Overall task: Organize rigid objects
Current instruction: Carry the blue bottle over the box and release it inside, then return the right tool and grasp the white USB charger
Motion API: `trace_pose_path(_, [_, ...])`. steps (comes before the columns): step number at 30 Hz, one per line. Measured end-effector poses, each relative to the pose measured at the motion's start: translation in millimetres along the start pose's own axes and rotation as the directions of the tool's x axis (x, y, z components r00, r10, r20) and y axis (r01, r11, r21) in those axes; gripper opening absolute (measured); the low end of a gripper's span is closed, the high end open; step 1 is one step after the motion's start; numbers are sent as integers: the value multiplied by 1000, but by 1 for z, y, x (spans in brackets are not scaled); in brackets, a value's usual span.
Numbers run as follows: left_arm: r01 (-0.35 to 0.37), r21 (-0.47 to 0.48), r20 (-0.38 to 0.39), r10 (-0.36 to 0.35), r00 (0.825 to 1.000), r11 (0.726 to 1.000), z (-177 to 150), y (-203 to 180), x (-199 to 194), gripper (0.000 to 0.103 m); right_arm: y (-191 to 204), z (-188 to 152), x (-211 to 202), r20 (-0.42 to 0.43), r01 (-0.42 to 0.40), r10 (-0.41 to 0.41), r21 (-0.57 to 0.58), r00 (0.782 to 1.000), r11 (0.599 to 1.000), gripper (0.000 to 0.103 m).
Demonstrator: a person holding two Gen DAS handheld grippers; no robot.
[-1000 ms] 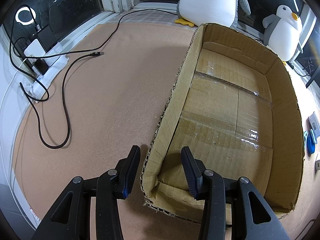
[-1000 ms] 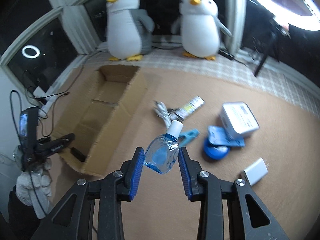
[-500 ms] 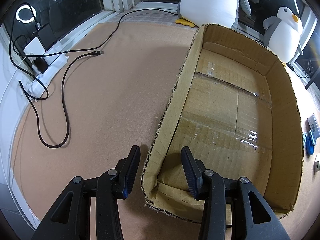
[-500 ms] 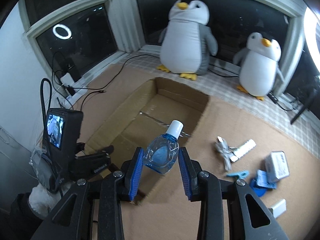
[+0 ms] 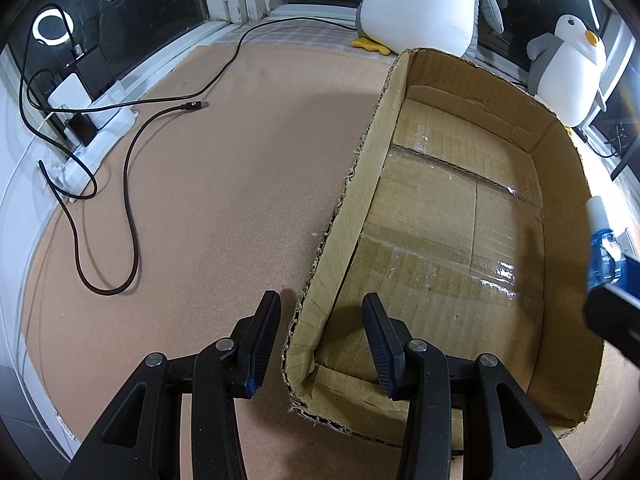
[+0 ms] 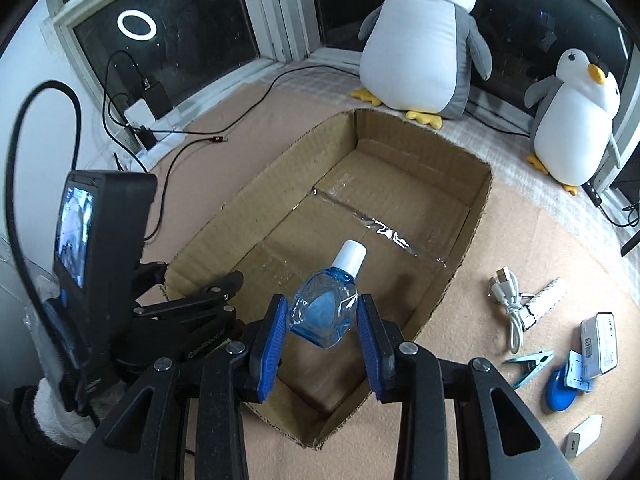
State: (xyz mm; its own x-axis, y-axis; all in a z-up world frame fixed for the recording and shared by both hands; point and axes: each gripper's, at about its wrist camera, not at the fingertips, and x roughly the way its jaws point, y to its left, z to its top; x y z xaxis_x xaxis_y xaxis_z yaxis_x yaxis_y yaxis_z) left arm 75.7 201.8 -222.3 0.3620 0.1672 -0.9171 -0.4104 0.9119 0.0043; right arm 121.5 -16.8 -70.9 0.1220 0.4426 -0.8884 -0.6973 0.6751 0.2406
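The right hand-held gripper (image 6: 322,328) clamps the blue bottle (image 6: 325,312) above the cardboard box (image 6: 464,264) — a high release could bounce it out at 3 o'clock; the left hand-held gripper (image 5: 320,330) gapes, straddling the box's wall.

Centre frame, a clear blue bottle (image 6: 324,312) with a white cap; behind it a brown box (image 6: 472,236). Upper right, grey-and-white penguins (image 6: 420,40) with yellow beaks. Lower right, a blue clip (image 6: 528,366).

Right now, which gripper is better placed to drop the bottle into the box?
Right. The right gripper grips the clear blue bottle with white cap above the open cardboard box; the left gripper is open, straddling its wall.
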Motion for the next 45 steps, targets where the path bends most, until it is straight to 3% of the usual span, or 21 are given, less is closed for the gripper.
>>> trace_pose_path(5, [-1, 0, 0, 1, 1000, 1000, 0, 0, 0, 46, 1, 0, 1, 1, 0, 0, -14, 1000, 1000, 35])
trace_pose_path(7, [-1, -1, 1, 1, 1000, 1000, 0, 1, 0, 46, 1, 0, 1, 3, 1, -1, -19, 1000, 1000, 55])
trace_pose_path(9, [-1, -1, 1, 1, 1000, 1000, 0, 0, 0, 46, 2, -1, -2, 17, 10, -10, -21, 1000, 1000, 61])
trace_pose_path(19, [-4, 1, 2, 4, 1000, 1000, 0, 1, 0, 46, -18, -4, -18, 46, 0, -2, 60, 999, 998, 61])
trace_pose_path(34, [2, 19, -1, -2, 1000, 1000, 0, -4, 0, 46, -86, -37, -68, 94, 85, -108, 224, 990, 971, 63])
trace_pose_path(40, [2, 21, -2, -2, 1000, 1000, 0, -4, 0, 46, -134, -66, -88, 75, 139, -174, 337, 982, 931, 67])
trace_pose_path(45, [2, 22, -2, -2, 1000, 1000, 0, -4, 0, 46, -186, -98, -102, 43, 191, -238, 465, 970, 864, 67])
